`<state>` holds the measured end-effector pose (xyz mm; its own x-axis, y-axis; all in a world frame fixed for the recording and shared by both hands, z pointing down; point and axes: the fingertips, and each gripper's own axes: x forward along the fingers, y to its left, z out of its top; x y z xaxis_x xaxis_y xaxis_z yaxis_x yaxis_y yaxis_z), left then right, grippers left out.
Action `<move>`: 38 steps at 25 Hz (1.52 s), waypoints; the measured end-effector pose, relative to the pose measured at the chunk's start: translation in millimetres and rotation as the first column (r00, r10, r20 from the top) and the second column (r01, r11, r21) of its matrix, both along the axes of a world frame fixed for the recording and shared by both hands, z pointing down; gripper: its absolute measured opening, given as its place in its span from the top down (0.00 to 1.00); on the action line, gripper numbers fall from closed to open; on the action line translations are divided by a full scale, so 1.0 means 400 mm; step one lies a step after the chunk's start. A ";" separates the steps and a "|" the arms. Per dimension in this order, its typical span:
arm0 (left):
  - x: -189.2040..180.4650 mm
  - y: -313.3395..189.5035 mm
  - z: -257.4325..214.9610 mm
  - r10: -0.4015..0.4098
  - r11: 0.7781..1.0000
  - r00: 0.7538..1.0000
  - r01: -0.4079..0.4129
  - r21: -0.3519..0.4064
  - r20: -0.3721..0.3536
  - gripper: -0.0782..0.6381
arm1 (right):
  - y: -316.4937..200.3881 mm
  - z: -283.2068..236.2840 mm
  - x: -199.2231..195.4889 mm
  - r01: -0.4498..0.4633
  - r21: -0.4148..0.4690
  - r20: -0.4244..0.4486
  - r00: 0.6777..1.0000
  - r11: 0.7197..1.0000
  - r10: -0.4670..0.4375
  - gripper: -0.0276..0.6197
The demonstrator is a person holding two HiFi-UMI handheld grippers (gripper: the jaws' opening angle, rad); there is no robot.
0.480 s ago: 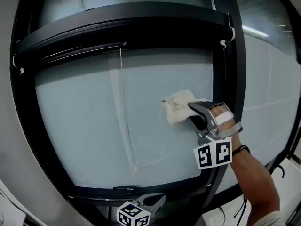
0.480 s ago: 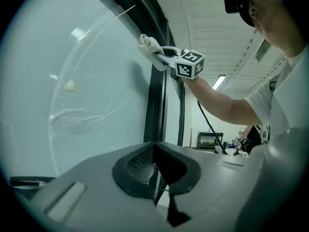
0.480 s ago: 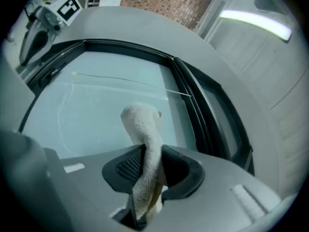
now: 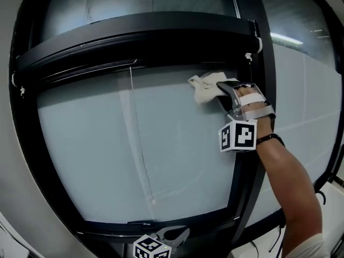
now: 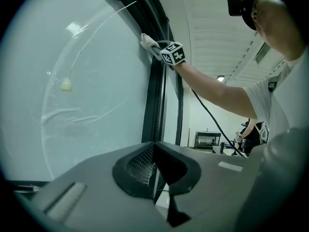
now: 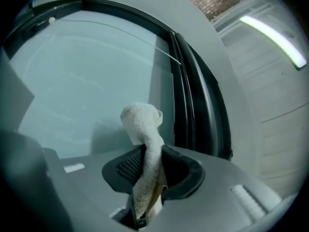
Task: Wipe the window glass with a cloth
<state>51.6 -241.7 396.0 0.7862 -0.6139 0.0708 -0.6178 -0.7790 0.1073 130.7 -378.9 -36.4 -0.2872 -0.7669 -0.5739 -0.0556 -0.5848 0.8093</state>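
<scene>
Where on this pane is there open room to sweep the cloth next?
Open: the glass below the cloth, between the thin cord and the right frame post; also left of the cord. Crowded: the top right corner, where the right tool holds the cloth by the frame.

Left gripper getting cut off by bottom edge, only cube, jaw tips showing. Cloth tail hiding inside right gripper. Far person looking too small, dim.

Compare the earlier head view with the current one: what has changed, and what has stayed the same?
The right gripper, shut on the cloth, slid up the window glass to its top right corner. The left gripper stays low below the frame, shut and empty.
</scene>
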 end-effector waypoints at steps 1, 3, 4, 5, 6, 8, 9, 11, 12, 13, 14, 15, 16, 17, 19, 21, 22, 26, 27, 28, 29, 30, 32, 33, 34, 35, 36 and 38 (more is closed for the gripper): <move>0.001 0.000 0.000 0.002 1.000 1.000 -0.002 0.000 0.004 0.87 | -0.007 -0.010 0.001 -0.009 0.009 0.002 1.000 1.000 0.009 0.81; 0.002 0.001 0.000 0.006 1.000 1.000 -0.006 0.000 0.010 0.87 | -0.015 -0.024 -0.002 -0.019 0.021 0.009 1.000 1.000 0.018 0.81; 0.001 0.001 -0.002 0.006 1.000 1.000 -0.006 -0.001 0.010 0.87 | -0.021 -0.026 -0.005 -0.024 0.020 0.009 1.000 1.000 0.024 0.81; 0.001 0.000 -0.004 0.006 1.000 1.000 -0.006 -0.001 0.009 0.87 | -0.029 -0.024 -0.007 -0.031 0.017 0.005 1.000 0.999 0.031 0.81; 0.000 -0.001 -0.005 0.005 1.000 1.000 -0.005 0.000 0.008 0.87 | -0.038 -0.019 -0.008 -0.039 0.011 -0.002 0.999 0.999 0.039 0.81; -0.003 -0.004 -0.004 0.003 1.000 1.000 -0.003 0.000 0.009 0.87 | -0.059 -0.003 -0.007 -0.055 0.000 -0.023 0.998 0.998 0.055 0.81; -0.004 -0.005 -0.002 0.002 1.000 1.000 -0.002 -0.001 0.011 0.87 | -0.071 0.006 -0.006 -0.063 -0.006 -0.032 0.998 0.998 0.062 0.81; -0.003 -0.009 0.004 0.004 1.000 1.000 -0.004 -0.007 0.015 0.87 | -0.090 0.019 -0.004 -0.075 -0.016 -0.039 0.996 0.997 0.074 0.81; -0.002 -0.011 0.007 0.006 1.000 1.000 -0.005 -0.010 0.015 0.87 | -0.096 0.024 -0.004 -0.080 -0.018 -0.040 0.996 0.997 0.079 0.81; -0.001 -0.012 0.009 0.007 1.000 1.000 -0.007 -0.013 0.014 0.87 | -0.101 0.028 -0.005 -0.084 -0.019 -0.041 0.996 0.996 0.083 0.81; 0.000 -0.014 0.011 0.008 1.000 1.000 -0.007 -0.015 0.011 0.87 | -0.105 0.031 -0.006 -0.087 -0.019 -0.042 0.995 0.996 0.086 0.81; 0.000 -0.016 0.013 0.008 1.000 1.000 -0.007 -0.016 0.008 0.87 | -0.108 0.033 -0.007 -0.087 -0.019 -0.043 0.995 0.996 0.086 0.81; -0.001 -0.019 0.014 0.006 1.000 1.000 -0.006 -0.017 0.006 0.87 | -0.110 0.035 -0.008 -0.085 -0.021 -0.043 0.996 0.996 0.084 0.81; -0.002 -0.022 0.016 0.003 1.000 1.000 -0.003 -0.017 0.007 0.87 | -0.113 0.037 -0.009 -0.083 -0.023 -0.042 0.996 0.996 0.082 0.82; -0.002 -0.030 0.019 -0.006 1.000 1.000 0.006 -0.017 0.010 0.87 | -0.116 0.042 -0.008 -0.082 -0.027 -0.041 0.996 0.996 0.080 0.82; 0.000 -0.035 0.019 -0.010 1.000 1.000 0.010 -0.012 0.012 0.87 | -0.118 0.048 -0.007 -0.084 -0.025 -0.044 0.996 0.996 0.083 0.82; 0.002 -0.035 0.017 -0.008 1.000 1.000 0.008 -0.010 0.011 0.87 | -0.119 0.052 -0.007 -0.088 -0.024 -0.047 0.995 0.996 0.087 0.82; 0.011 -0.027 0.017 0.001 1.000 1.000 -0.001 -0.007 0.011 0.87 | -0.122 0.068 -0.007 -0.090 -0.040 -0.051 0.995 0.995 0.088 0.82; 0.012 -0.025 0.018 0.002 1.000 1.000 -0.002 -0.007 0.013 0.87 | -0.122 0.071 -0.007 -0.090 -0.044 -0.053 0.995 0.995 0.087 0.82; 0.013 -0.024 0.019 0.002 1.000 1.000 -0.001 -0.006 0.014 0.87 | -0.122 0.074 -0.007 -0.089 -0.047 -0.054 0.995 0.995 0.086 0.82; 0.013 -0.023 0.018 0.001 1.000 1.000 -0.001 -0.006 0.014 0.87 | -0.122 0.078 -0.007 -0.087 -0.051 -0.054 0.995 0.995 0.085 0.82; 0.012 -0.022 0.018 -0.001 1.000 1.000 0.001 -0.006 0.013 0.87 | -0.122 0.083 -0.007 -0.085 -0.055 -0.053 0.995 0.995 0.082 0.82; 0.008 -0.022 0.016 -0.005 1.000 1.000 0.005 -0.004 0.007 0.87 | -0.122 0.093 -0.008 -0.079 -0.061 -0.052 0.996 0.995 0.076 0.82; 0.006 -0.023 0.016 -0.007 1.000 1.000 0.007 -0.004 0.005 0.87 | -0.122 0.099 -0.009 -0.077 -0.063 -0.052 0.996 0.995 0.074 0.82; 0.005 -0.023 0.016 -0.010 1.000 1.000 0.010 -0.004 0.002 0.87 | -0.121 0.105 -0.009 -0.075 -0.065 -0.051 0.996 0.995 0.072 0.82; 0.003 -0.024 0.017 -0.012 1.000 1.000 0.012 -0.004 0.000 0.87 | -0.121 0.110 -0.010 -0.072 -0.067 -0.049 0.996 0.995 0.069 0.82; 0.002 -0.025 0.018 -0.014 1.000 1.000 0.014 -0.003 -0.002 0.87 | -0.121 0.115 -0.010 -0.069 -0.070 -0.047 0.997 0.995 0.066 0.82; 0.002 -0.025 0.021 -0.018 1.000 1.000 0.018 -0.001 -0.002 0.87 | -0.121 0.124 -0.012 -0.064 -0.076 -0.044 0.997 0.995 0.061 0.82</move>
